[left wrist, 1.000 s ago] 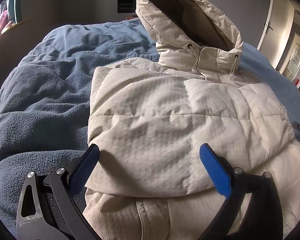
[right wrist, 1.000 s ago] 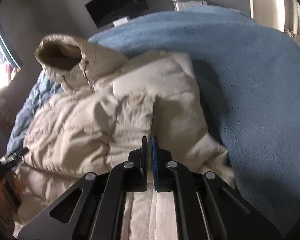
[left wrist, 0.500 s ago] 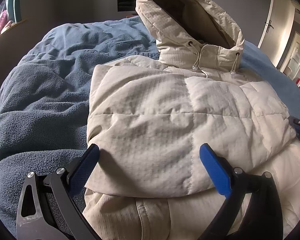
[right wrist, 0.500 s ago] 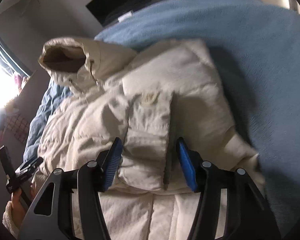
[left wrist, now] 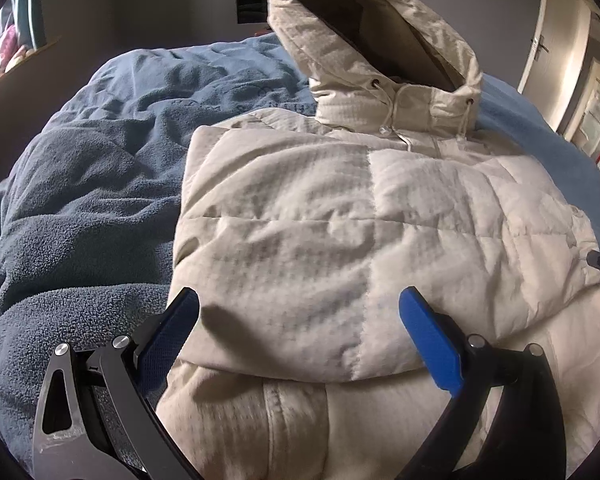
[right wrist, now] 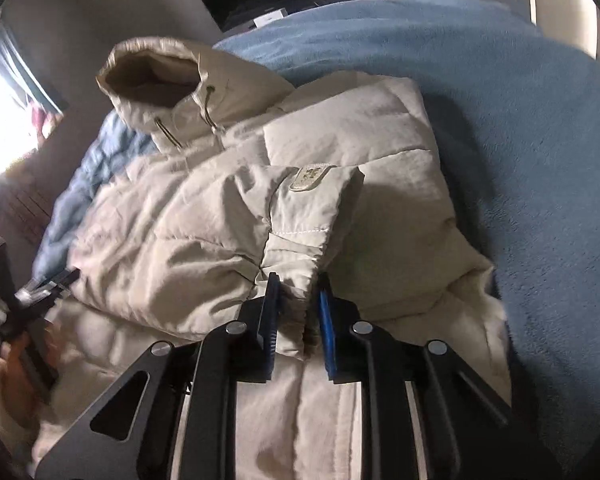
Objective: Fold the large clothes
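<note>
Two claws work a cream puffer jacket (left wrist: 340,240) spread on my bed's blue blanket (left wrist: 80,200). My right claw (right wrist: 298,300) is closing on a bunched cuff of the folded sleeve (right wrist: 304,216), fabric pinched between its blue pads, the hood (right wrist: 160,80) far ahead and to its left. My left claw (left wrist: 298,308) stands wide above the jacket's folded body, nothing gripped, the hood (left wrist: 372,40) straight ahead.

Both wrist views close, sharing jacket (left wrist: 300,220).
</note>
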The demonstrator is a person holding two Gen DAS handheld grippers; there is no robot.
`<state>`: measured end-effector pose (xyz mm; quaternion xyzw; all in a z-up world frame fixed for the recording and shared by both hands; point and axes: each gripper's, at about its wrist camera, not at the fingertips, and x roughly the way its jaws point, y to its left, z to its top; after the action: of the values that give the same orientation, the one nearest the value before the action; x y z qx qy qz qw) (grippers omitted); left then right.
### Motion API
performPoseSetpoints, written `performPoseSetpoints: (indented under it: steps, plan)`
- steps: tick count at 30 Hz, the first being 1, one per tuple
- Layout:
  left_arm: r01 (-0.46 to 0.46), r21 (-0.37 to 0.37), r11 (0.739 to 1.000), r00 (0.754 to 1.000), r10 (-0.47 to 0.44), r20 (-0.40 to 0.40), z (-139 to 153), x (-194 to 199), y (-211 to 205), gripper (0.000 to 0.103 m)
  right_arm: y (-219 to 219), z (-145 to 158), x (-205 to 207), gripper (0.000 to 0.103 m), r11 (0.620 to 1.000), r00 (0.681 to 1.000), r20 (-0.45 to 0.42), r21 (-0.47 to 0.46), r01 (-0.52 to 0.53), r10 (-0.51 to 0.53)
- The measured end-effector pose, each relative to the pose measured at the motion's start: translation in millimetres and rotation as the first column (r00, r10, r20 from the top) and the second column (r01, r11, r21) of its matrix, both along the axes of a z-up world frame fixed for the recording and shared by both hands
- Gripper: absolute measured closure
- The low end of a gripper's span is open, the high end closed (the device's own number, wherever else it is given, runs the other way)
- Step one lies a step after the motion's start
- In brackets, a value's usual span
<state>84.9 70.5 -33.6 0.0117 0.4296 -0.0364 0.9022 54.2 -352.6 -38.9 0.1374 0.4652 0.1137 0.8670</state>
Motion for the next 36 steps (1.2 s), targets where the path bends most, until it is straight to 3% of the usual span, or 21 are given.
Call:
performPoseSetpoints:
  steps: [3, 7, 9, 10, 12, 15, 20, 27, 29, 33, 36]
  plan:
    - [0.027, 0.037, 0.999, 1.0, -0.026, -0.011, -3, -1, -10, 0.007, 3, -12, 3, 0.087, 0.998, 1.0, -0.021, -0.062, 0.001, -0.002]
    - [0.053, 0.083, 0.995, 0.999, -0.052, -0.009, -4, -4, -21, 0.007, -1, -20, 6, 0.085, 0.999, 0.999, -0.04, -0.048, 0.006, -0.008]
    - [0.06, 0.099, 0.993, 0.998, -0.06, 0.003, -2, -6, -24, 0.007, -3, -17, 5, 0.079, 0.999, 0.999, -0.031, -0.044, 0.016, -0.017]
    - [0.063, 0.109, 0.992, 0.998, -0.064, 0.014, 0, -7, -25, 0.007, -4, -14, 4, 0.073, 0.999, 0.999, -0.025, -0.048, 0.023, -0.024]
    - [0.065, 0.124, 0.99, 0.997, -0.069, 0.027, 3, -8, -29, 0.007, -6, -9, 3, 0.049, 0.997, 0.999, -0.004, -0.063, 0.04, -0.04]
    - [0.054, 0.139, 0.989, 0.996, -0.062, 0.057, 14, -9, -33, 0.007, -3, 2, 1, 0.038, 0.995, 0.998, 0.052, -0.086, 0.05, -0.045]
    - [0.059, 0.044, 0.997, 0.997, -0.061, 0.045, 40, 7, -37, 0.007, 2, 24, 0, 0.009, 0.987, 0.984, 0.158, -0.125, 0.102, -0.082]
    - [0.027, -0.045, 0.999, 1.0, -0.028, -0.004, 52, 44, -45, 0.007, 20, 56, 20, 0.007, 0.943, 0.953, 0.261, -0.251, 0.219, -0.152]
    - [0.034, -0.044, 0.998, 0.999, -0.033, 0.008, 54, 52, -49, 0.007, 29, 63, 29, 0.008, 0.958, 0.954, 0.279, -0.229, 0.172, -0.104]
    - [0.034, -0.009, 0.999, 0.999, -0.034, 0.043, 53, 74, -52, 0.007, 64, 76, 61, 0.008, 0.959, 0.967, 0.255, -0.277, 0.061, 0.012]
    - [0.017, -0.004, 1.0, 0.999, -0.017, 0.039, 48, 94, -48, 0.007, 88, 83, 90, 0.008, 0.969, 0.964, 0.251, -0.246, -0.026, 0.09]
